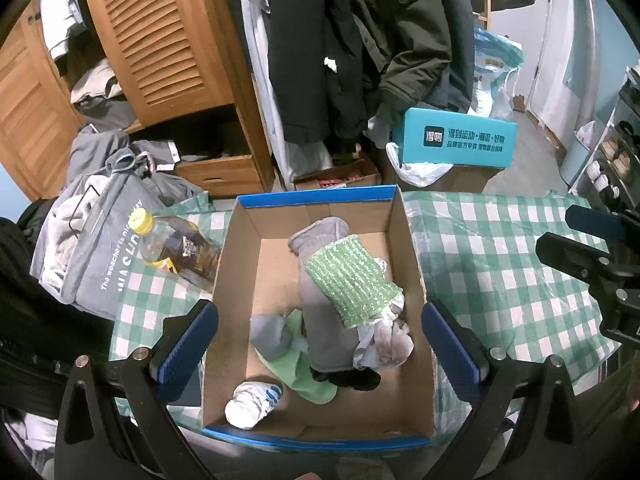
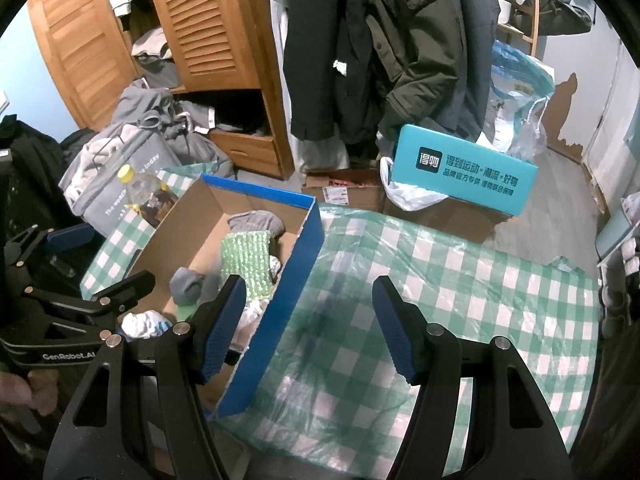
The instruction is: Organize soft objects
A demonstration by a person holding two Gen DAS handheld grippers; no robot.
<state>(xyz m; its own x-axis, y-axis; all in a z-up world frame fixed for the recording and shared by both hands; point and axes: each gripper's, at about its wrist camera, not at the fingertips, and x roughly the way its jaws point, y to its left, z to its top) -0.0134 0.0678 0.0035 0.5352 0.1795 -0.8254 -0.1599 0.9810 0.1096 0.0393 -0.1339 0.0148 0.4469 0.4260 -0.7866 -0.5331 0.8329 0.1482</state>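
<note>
An open cardboard box with a blue rim stands on the green checked tablecloth. Inside lie soft items: a green knitted cloth on a long grey sock, a grey sock ball, a white rolled sock with blue stripes, a light green cloth and a crumpled white-grey piece. My left gripper is open and empty above the box's near half. My right gripper is open and empty over the tablecloth, right of the box.
A yellow-capped bottle lies left of the box beside a grey bag of clothes. Beyond the table are a wooden wardrobe, hanging coats, a teal box and plastic bags.
</note>
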